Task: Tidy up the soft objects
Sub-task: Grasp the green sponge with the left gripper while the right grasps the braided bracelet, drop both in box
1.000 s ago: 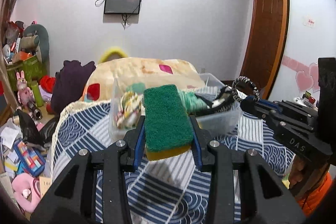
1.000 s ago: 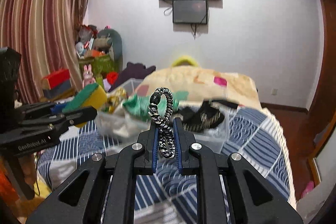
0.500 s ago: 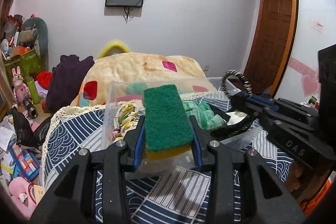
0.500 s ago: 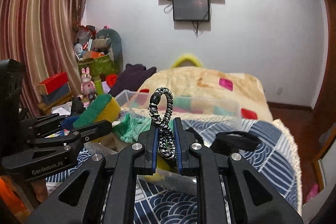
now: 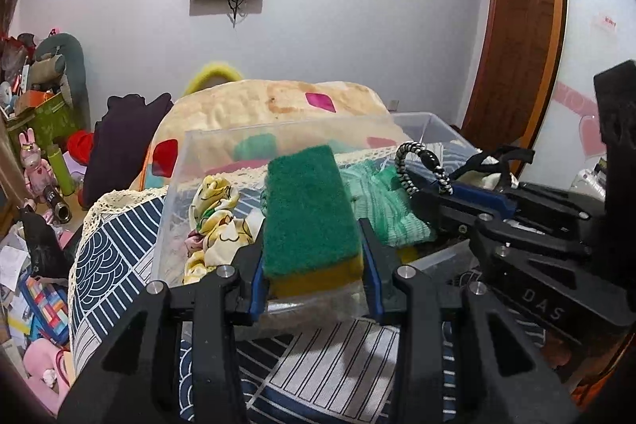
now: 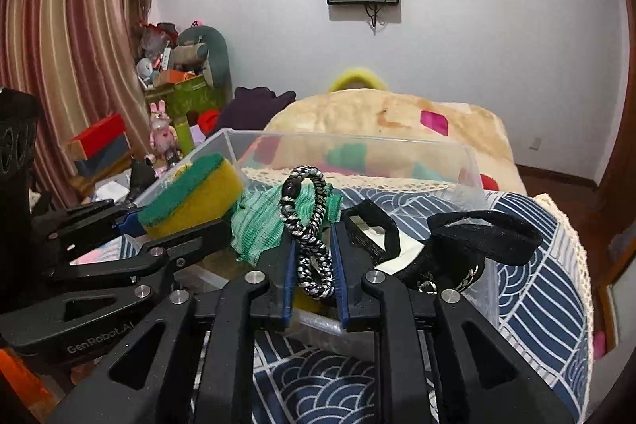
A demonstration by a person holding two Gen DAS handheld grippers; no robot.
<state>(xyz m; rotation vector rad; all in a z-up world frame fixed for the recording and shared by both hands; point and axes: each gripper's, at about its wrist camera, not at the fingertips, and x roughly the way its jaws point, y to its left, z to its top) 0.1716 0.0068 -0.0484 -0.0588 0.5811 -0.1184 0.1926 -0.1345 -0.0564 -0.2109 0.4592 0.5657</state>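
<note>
Two soft items have been carried over the clear plastic storage bin (image 5: 190,161): a green-and-yellow scouring sponge (image 5: 310,209) clamped in the left gripper (image 5: 314,277), a black-and-white braided cord loop (image 6: 312,229) pinched in the right gripper (image 6: 314,289); release is judged imminent.

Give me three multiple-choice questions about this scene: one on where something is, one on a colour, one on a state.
1. Where is the mint-green knit cloth?
A. In the clear plastic bin
B. On the floor
C. On the wall

2. What colour is the sponge top?
A. Red
B. Green
C. White

3. The right hand-held gripper is:
A. Open, empty
B. Out of view
C. Shut on the braided bracelet

Answers: 1 A, the cloth lies inside the bin's walls; 2 B, green scouring pad over yellow foam; 3 C, the bracelet sits pinched between the fingers.
</note>
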